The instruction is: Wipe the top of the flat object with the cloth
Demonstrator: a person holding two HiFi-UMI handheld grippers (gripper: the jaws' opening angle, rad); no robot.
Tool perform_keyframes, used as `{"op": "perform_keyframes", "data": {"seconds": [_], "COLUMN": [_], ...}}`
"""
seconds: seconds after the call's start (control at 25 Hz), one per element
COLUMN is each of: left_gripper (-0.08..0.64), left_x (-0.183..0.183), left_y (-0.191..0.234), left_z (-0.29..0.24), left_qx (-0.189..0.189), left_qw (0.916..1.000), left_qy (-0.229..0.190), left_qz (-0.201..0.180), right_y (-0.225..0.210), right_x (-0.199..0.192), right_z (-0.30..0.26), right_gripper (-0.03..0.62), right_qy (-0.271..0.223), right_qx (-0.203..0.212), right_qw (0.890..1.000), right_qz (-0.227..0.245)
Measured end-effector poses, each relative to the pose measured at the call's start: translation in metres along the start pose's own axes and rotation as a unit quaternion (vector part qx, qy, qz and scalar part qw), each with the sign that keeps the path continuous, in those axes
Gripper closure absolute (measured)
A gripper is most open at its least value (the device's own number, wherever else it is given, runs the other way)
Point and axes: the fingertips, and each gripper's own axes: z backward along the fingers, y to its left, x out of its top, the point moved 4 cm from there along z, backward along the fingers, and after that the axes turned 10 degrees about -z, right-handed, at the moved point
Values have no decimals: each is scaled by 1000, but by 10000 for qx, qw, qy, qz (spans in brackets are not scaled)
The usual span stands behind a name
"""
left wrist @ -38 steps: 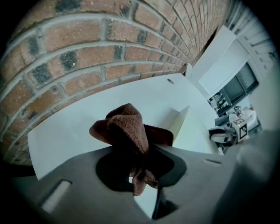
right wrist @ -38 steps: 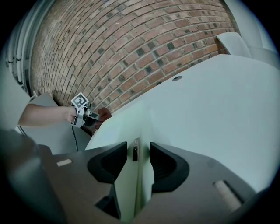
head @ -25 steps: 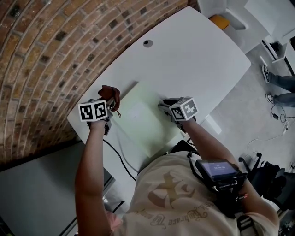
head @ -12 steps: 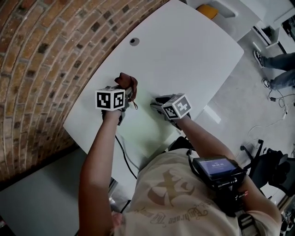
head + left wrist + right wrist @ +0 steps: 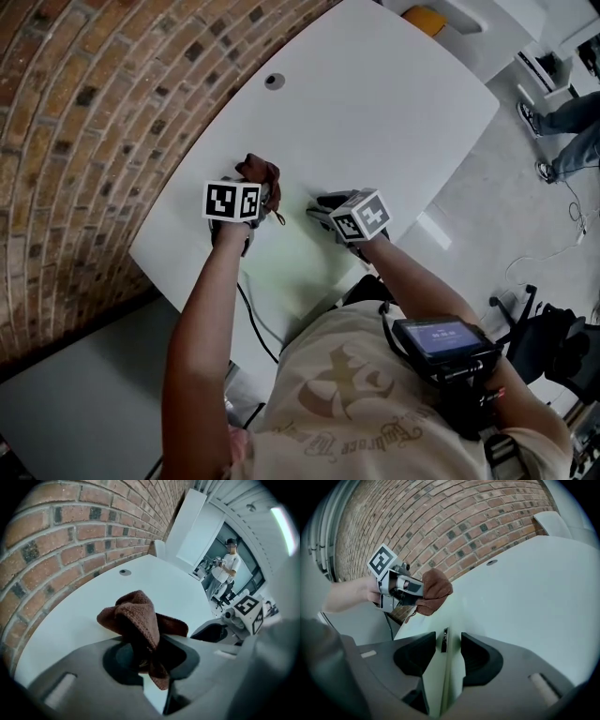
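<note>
Count: 1 bench [image 5: 375,103], 1 pale green flat board [image 5: 292,255], 1 brown cloth [image 5: 260,171], 2 grippers.

Board lies on the bench at its 6 o'clock edge, in front of the person.

Left gripper [image 5: 253,187]: fingers [image 5: 117,656] clamped on the cloth, which is bunched and sticks out past the tips. It's at the board's 10 o'clock corner; can't tell if the cloth touches the board.

Right gripper [image 5: 321,206]: fingers [image 5: 410,656] apart, straddling the board's 2 o'clock edge, no visible pinch.

1 round hole [image 5: 274,82] in the bench at 12 o'clock from the cloth, well apart. 1 black cable [image 5: 251,314] hangs off the bench at 6 o'clock.
</note>
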Motion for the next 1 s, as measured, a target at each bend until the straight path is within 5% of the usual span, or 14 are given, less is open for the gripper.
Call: {"op": "perform_keyframes", "data": {"seconds": [0.52, 1.0], "left_gripper": [479, 479], "left_x": [-92, -159], "left_y": [15, 21], "left_z": [53, 90], "left_qx": [463, 759], "left_qw": [9968, 9924], "left_qy": [223, -140], "left_qz": [620, 960], "right_y": [-1, 2], "right_x": [1, 1], "right_z": [1, -2], "right_gripper": [414, 414], "right_qy": [-47, -91], "right_qx": [-48, -162], "right_qw": [10000, 9998], "right_qz": [6, 56]}}
